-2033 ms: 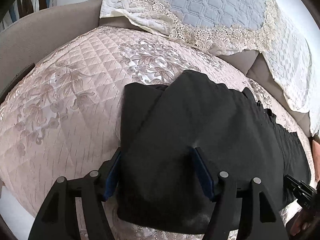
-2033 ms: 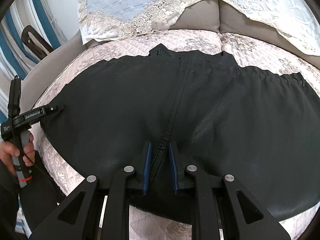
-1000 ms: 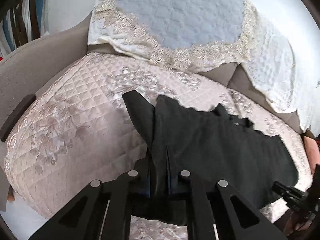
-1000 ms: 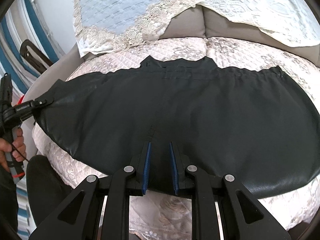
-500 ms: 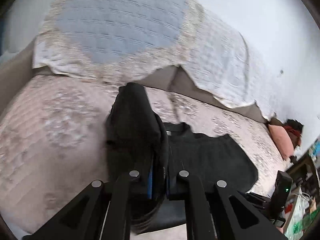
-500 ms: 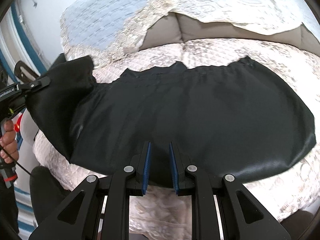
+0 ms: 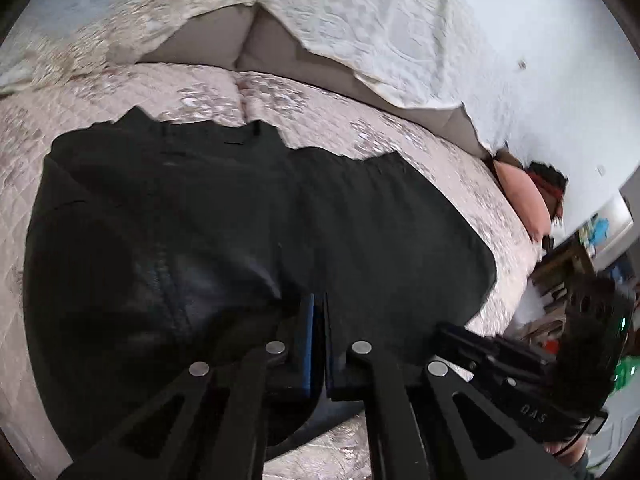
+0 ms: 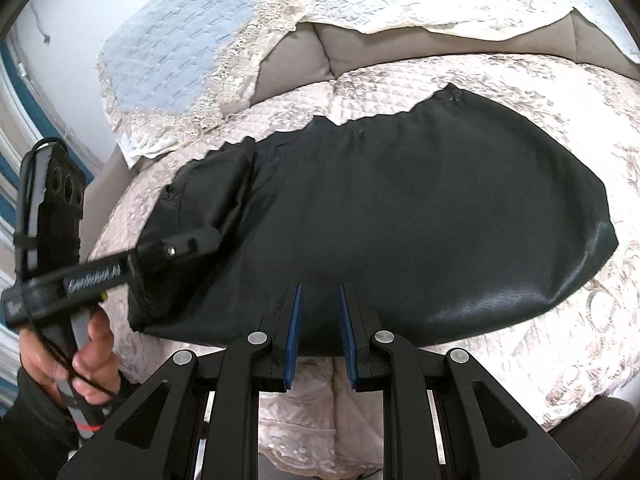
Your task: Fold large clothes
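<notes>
A large black garment (image 7: 340, 220) lies spread on the quilted sofa seat (image 7: 360, 112). My left gripper (image 7: 317, 308) is shut on a fold of it. In the right wrist view that left gripper (image 8: 200, 240) holds the garment's left end doubled over as a flap (image 8: 208, 196) on top of the rest (image 8: 420, 220). My right gripper (image 8: 319, 292) stands at the garment's near edge with its jaws a little apart. The edge lies flat between the blue pads (image 8: 294, 332), which do not press on it. The right gripper (image 7: 444, 330) shows at the lower right in the left wrist view.
Lace-edged covers (image 8: 180, 60) (image 7: 380, 20) drape the grey sofa back. A pink cushion (image 7: 520, 200) sits at the sofa's far right end, with cluttered furniture (image 7: 592, 240) beyond it. A person's hand (image 8: 88, 344) grips the left tool's handle. The sofa's front edge runs just below the garment.
My left gripper closed on the garment's left end, lifted it and swung it to the right over the rest. The garment now looks shorter. The right gripper drew back slightly toward the near edge.
</notes>
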